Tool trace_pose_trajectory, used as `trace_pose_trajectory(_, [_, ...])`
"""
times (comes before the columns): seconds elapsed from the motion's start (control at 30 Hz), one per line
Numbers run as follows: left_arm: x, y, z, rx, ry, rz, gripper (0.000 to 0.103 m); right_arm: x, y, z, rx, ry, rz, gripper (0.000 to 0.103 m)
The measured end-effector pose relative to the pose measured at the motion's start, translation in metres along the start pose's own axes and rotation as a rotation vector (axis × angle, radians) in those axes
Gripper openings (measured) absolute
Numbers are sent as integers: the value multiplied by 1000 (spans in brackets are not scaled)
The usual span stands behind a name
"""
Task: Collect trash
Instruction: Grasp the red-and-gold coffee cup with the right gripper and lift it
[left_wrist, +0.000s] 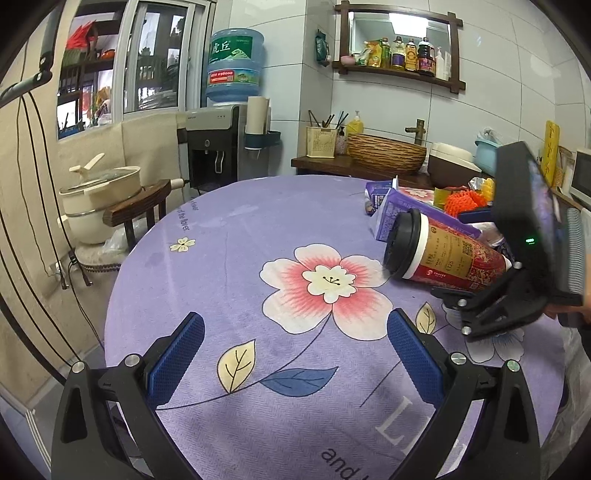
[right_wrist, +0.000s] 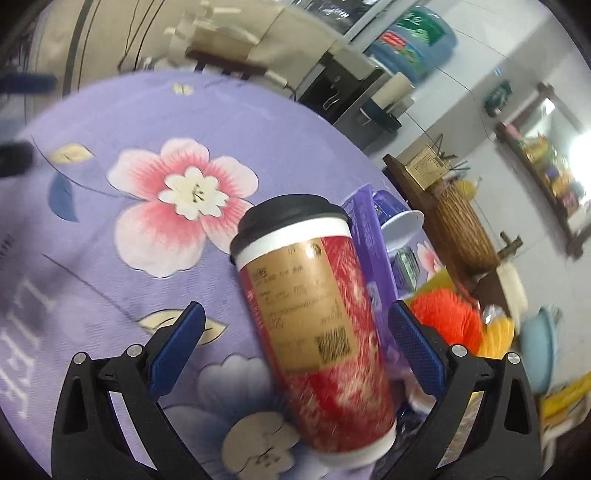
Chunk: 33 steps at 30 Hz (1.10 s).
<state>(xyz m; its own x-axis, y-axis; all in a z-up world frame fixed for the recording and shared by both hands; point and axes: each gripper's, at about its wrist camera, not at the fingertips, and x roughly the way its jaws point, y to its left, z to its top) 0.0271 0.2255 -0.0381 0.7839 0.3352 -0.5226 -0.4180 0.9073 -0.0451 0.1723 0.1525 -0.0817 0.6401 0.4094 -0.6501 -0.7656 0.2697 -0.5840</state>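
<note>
My right gripper (right_wrist: 295, 343) has its jaws spread wide, and a red paper coffee cup (right_wrist: 317, 325) with a black lid (right_wrist: 288, 218) lies between them, low in the middle of the right wrist view. The blue pads (right_wrist: 413, 343) stand clear of the cup on both sides; the picture is blurred, so I cannot tell whether the cup touches anything near the base of the jaws. The cup is tilted, lid pointing toward the upper middle of the frame. In the left wrist view the same cup (left_wrist: 447, 254) lies on its side at the right of the frame, lid toward the centre, with the right gripper's black body (left_wrist: 517, 266) angled down over its bottom end.

My left gripper (left_wrist: 295, 354) hangs level above the table (left_wrist: 229, 280), jaws wide apart with nothing between them, at the bottom of its frame. The table wears a purple cloth with a large pink flower (left_wrist: 328, 284). Behind the cup sit a purple carton (left_wrist: 413, 210) and an orange mesh ball (left_wrist: 461, 201), right of centre.
</note>
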Motion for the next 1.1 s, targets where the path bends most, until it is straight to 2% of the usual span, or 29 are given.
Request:
trace_pose_trajectory(0.17, [4, 4, -2, -10, 9, -3, 98, 31, 10, 15, -114, 71, -13, 98])
trace_pose_trajectory(0.27, [5, 5, -4, -14, 14, -8, 98, 42, 14, 20, -158, 81, -53, 98])
trace_pose_trajectory(0.4, [6, 5, -5, -12, 19, -14, 98, 47, 10, 26, -144, 98, -71, 98])
trace_pose_trajectory(0.5, [5, 3, -5, -8, 16, -21, 98, 46, 9, 25, -125, 104, -59, 87])
trace_pose_trajectory(0.67, [3, -3, -4, 0, 12, -33, 98, 33, 21, 21, -135, 68, -82, 87])
trace_pose_trajectory(0.83, [0, -8, -4, 9, 9, -35, 98, -12, 9, 17, 2, -47, -95, 87])
trace_pose_trajectory(1.1, [1, -20, -3, 22, 21, -63, 98, -104, -30, -19, 317, -234, -16, 82])
